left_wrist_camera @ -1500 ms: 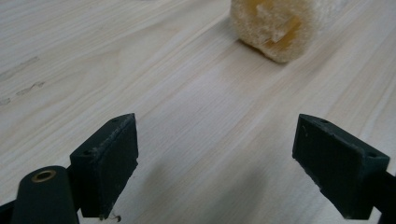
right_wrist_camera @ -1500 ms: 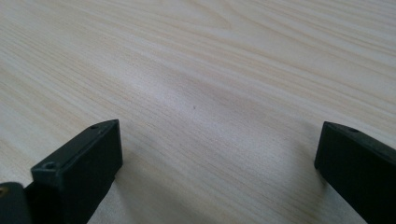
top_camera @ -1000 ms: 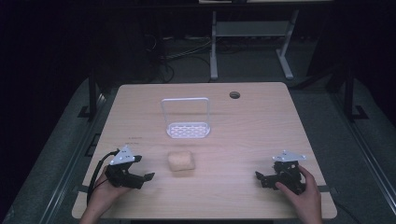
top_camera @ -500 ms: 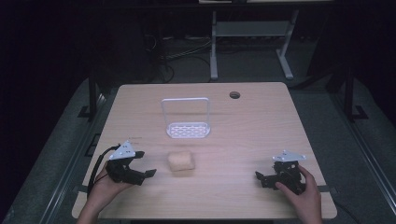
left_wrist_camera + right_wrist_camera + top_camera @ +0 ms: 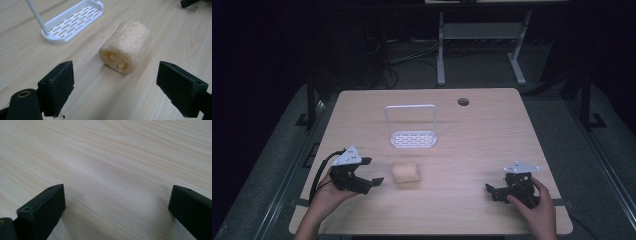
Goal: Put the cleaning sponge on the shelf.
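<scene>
A pale yellow loofah roll (image 5: 406, 172) lies on its side on the wooden table (image 5: 472, 130), just in front of a white slotted rack (image 5: 413, 138) with a tall wire handle. My left gripper (image 5: 371, 181) is open and sits just left of the loofah, pointing at it. In the left gripper view the loofah (image 5: 126, 47) lies ahead of the wide-open jaws, apart from them, with the rack (image 5: 72, 21) behind it. My right gripper (image 5: 492, 191) rests open near the table's front right corner. Bare wood lies between its jaws (image 5: 112, 182).
A small round hole (image 5: 463, 101) is set in the table's far right part. Beyond the table stand a white metal frame (image 5: 482, 40) and cables on a dark floor. A dark rail runs along each side of the table.
My left gripper has moved right toward the loofah and turned to face it. The right gripper and the loofah have stayed put.
</scene>
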`<state>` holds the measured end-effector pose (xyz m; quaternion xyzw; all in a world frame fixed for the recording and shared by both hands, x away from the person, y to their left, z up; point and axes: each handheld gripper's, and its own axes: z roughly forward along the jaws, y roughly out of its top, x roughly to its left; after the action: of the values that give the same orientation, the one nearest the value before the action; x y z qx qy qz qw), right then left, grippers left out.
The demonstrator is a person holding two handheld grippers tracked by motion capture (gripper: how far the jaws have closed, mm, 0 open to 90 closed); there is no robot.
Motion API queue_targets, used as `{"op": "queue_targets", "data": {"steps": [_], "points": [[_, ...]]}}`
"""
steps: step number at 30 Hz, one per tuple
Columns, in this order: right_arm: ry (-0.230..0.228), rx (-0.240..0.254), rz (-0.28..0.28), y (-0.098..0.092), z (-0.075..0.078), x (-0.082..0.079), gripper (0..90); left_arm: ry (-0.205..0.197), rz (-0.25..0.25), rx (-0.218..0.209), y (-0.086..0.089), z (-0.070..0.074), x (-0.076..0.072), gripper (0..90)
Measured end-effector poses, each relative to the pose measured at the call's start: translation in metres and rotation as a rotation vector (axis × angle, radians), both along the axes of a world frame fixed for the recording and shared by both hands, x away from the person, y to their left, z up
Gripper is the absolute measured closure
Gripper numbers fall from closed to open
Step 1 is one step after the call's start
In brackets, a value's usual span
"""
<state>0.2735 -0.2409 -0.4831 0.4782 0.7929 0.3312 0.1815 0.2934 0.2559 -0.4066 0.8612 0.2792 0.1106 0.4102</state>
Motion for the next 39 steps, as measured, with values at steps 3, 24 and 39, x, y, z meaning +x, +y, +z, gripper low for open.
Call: {"op": "queue_targets", "data": {"steps": [3, 24, 39], "points": [[0.000, 0.000, 0.000, 0.000, 0.000, 0.000, 0.7, 0.001, -0.012, 0.006, -0.004, 0.002, 0.002, 14.1], [0.000, 0.000, 0.000, 0.000, 0.000, 0.000, 0.7, -0.006, -0.088, 0.009, -0.031, 0.015, 0.021, 14.1], [0.000, 0.000, 0.000, 0.000, 0.000, 0.000, 0.7, -0.004, -0.124, 0.004, -0.044, 0.020, 0.036, 14.1]]}}
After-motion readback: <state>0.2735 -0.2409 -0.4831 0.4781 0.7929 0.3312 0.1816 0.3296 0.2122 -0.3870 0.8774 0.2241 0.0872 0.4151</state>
